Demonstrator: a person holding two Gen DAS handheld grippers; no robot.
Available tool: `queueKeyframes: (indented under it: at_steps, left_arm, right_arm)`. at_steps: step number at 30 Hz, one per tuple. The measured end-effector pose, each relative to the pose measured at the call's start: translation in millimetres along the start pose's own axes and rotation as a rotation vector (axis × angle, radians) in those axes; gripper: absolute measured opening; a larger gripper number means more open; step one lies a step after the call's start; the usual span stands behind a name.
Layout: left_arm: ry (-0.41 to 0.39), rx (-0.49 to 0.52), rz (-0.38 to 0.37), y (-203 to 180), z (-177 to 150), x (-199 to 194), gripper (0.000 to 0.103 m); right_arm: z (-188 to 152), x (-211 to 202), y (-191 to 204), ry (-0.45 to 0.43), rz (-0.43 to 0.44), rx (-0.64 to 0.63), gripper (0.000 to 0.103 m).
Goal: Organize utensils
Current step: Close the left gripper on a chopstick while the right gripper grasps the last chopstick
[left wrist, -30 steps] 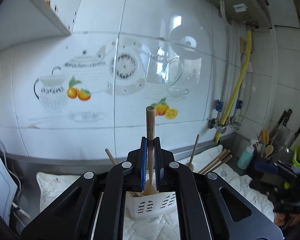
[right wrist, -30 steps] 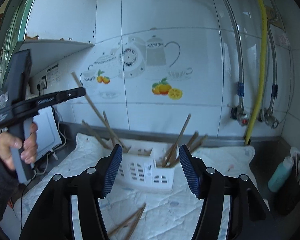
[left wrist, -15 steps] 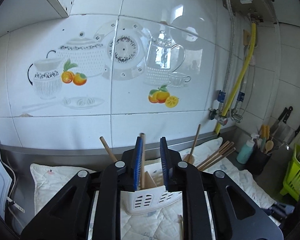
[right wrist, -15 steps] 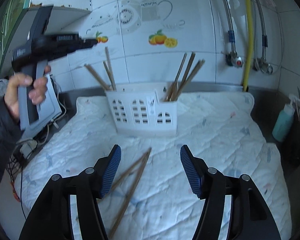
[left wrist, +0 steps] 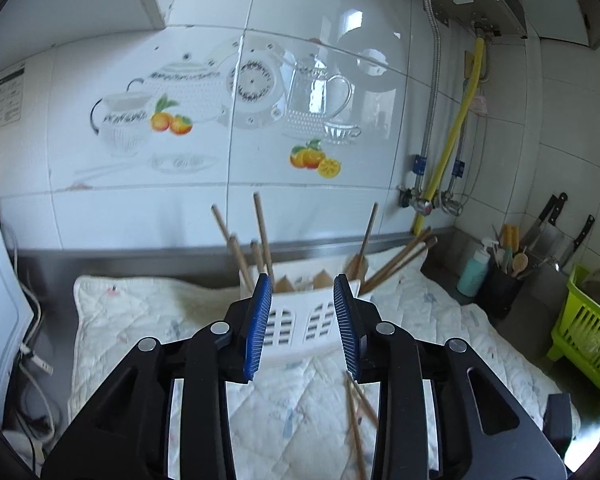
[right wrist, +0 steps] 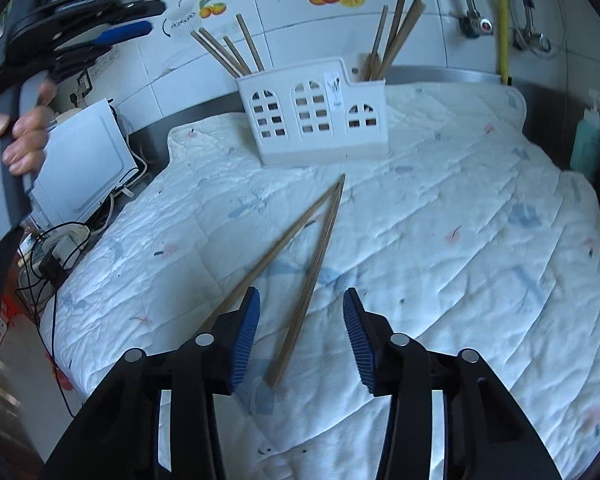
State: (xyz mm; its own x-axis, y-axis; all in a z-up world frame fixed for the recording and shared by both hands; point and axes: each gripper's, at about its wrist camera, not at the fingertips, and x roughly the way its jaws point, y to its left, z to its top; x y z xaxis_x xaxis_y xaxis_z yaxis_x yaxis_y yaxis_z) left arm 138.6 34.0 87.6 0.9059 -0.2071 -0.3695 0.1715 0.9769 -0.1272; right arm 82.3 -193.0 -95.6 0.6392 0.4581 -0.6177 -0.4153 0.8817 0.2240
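Note:
A white utensil holder [right wrist: 316, 114] stands on a white quilted mat [right wrist: 440, 232] by the wall; it also shows in the left wrist view [left wrist: 300, 320]. Wooden chopsticks stand in its left end [right wrist: 228, 50] and right end [right wrist: 396, 32]. Two loose chopsticks [right wrist: 304, 264] lie on the mat in a V. My right gripper [right wrist: 300, 312] is open, low over their near ends. My left gripper [left wrist: 302, 300] is open and empty, raised in front of the holder; it shows in the right wrist view [right wrist: 124, 20] at upper left.
A teal bottle [left wrist: 474, 274] and a dark utensil pot [left wrist: 504, 284] stand at the right by knives on the wall. A green basket [left wrist: 588, 336] is at far right. A white appliance [right wrist: 80, 168] and cables [right wrist: 60, 248] lie left of the mat.
My left gripper let go of the chopstick, which now stands in the holder's left end, opened wide and drew back. My right gripper came down low over the two loose chopsticks.

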Motion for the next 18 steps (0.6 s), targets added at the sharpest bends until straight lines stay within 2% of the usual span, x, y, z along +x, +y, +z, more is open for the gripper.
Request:
queueKeyframes:
  at_steps: [4, 11, 15, 18]
  left_arm:
    - [0.024, -0.015, 0.035, 8, -29, -14, 0.033]
    - [0.068, -0.088, 0.068, 27, -72, -28, 0.033]
    - [0.094, -0.115, 0.07, 30, -93, -33, 0.033]
    - [0.122, -0.126, 0.057, 27, -107, -32, 0.033]
  right_arm:
    - [-7, 12, 2, 0.025, 0.007, 0.045, 0.034]
    - [-11, 27, 6, 0.045, -0.007, 0.06, 0.03]
    - [-10, 31, 8, 0.056, -0.025, 0.062, 0.03]
    - [-9, 34, 8, 0.06, -0.041, 0.057, 0.022]
